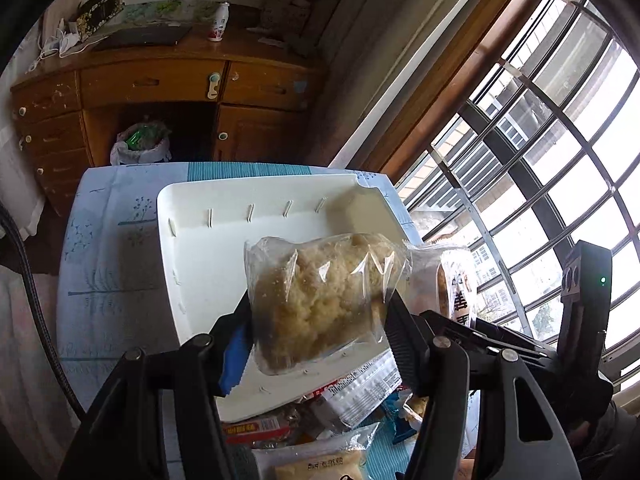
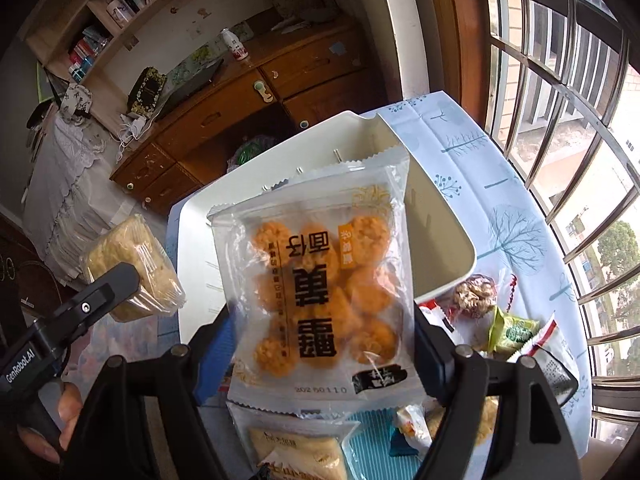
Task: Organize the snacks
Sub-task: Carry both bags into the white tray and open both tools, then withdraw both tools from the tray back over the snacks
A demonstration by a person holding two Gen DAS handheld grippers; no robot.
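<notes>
Left wrist view: left gripper (image 1: pixel 320 344) pinches a clear bag of pale crumbly snack (image 1: pixel 320 300), held mid-frame above the white bin (image 1: pixel 192 248).
Right wrist view: right gripper (image 2: pixel 324 356) clamps the orange-snack packet (image 2: pixel 320 292), long axis pointing up-frame.
Bin: directly behind both packets; the right-hand one looks nearer its open interior.
Loose snacks (image 2: pixel 500 320): lower right, on the tablecloth (image 2: pixel 500 200).

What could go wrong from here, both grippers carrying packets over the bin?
1. The left gripper pinches the clear bag of crumbly yellow snack only by its lower part; slick film could slip or the contents get crushed.
2. The right gripper holds the orange snack packet close beside it, so the two could collide above the white bin.
3. Loose snacks crowd the bin's near edge and could be knocked.
</notes>
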